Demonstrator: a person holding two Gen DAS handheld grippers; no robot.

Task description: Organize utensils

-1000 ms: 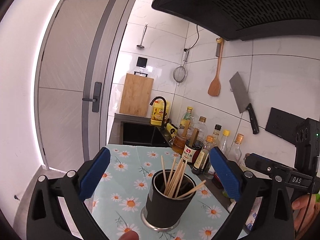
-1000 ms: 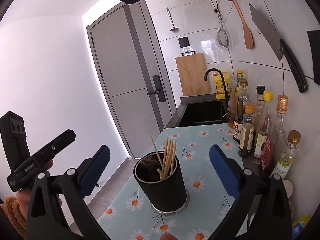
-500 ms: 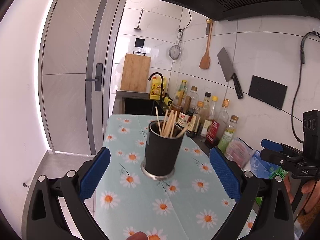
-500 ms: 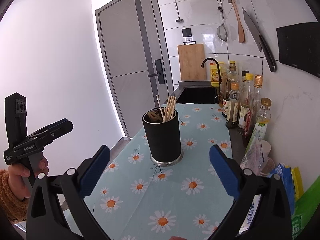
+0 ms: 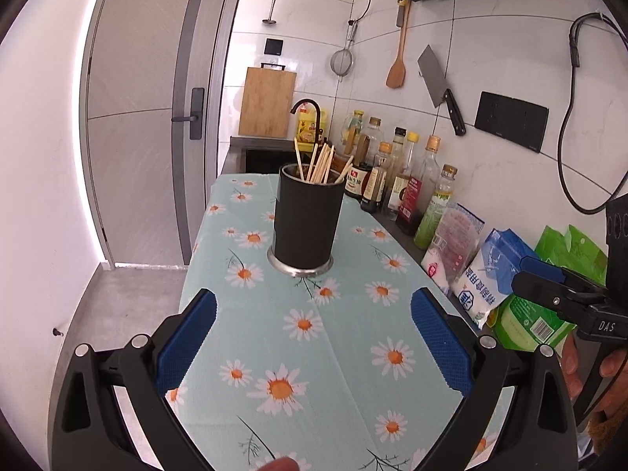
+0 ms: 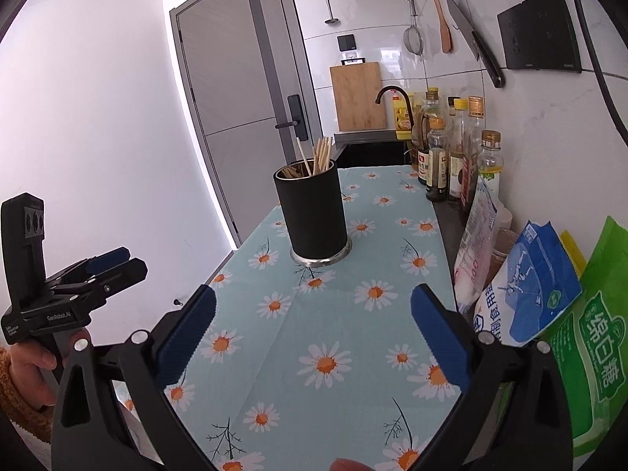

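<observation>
A black utensil holder (image 5: 305, 221) stands upright on the daisy tablecloth (image 5: 337, 353), with several wooden chopsticks (image 5: 318, 163) sticking out of it. It also shows in the right wrist view (image 6: 314, 216), with the chopsticks (image 6: 320, 155) inside. My left gripper (image 5: 313, 339) is open and empty, well back from the holder. My right gripper (image 6: 313, 339) is open and empty, also well back. The right gripper shows at the right edge of the left wrist view (image 5: 565, 294); the left one shows at the left of the right wrist view (image 6: 78, 286).
Sauce bottles (image 5: 396, 180) line the wall to the right, with packets of salt and sugar (image 6: 526, 286) nearer. A cleaver (image 5: 439, 86), a wooden spatula (image 5: 397, 59) and a strainer hang on the tiles. A sink (image 5: 267, 157), cutting board and door lie beyond.
Both grippers have pulled back from the holder, which now looks smaller and farther away. Both stayed open and empty. The chopsticks stay in the holder.
</observation>
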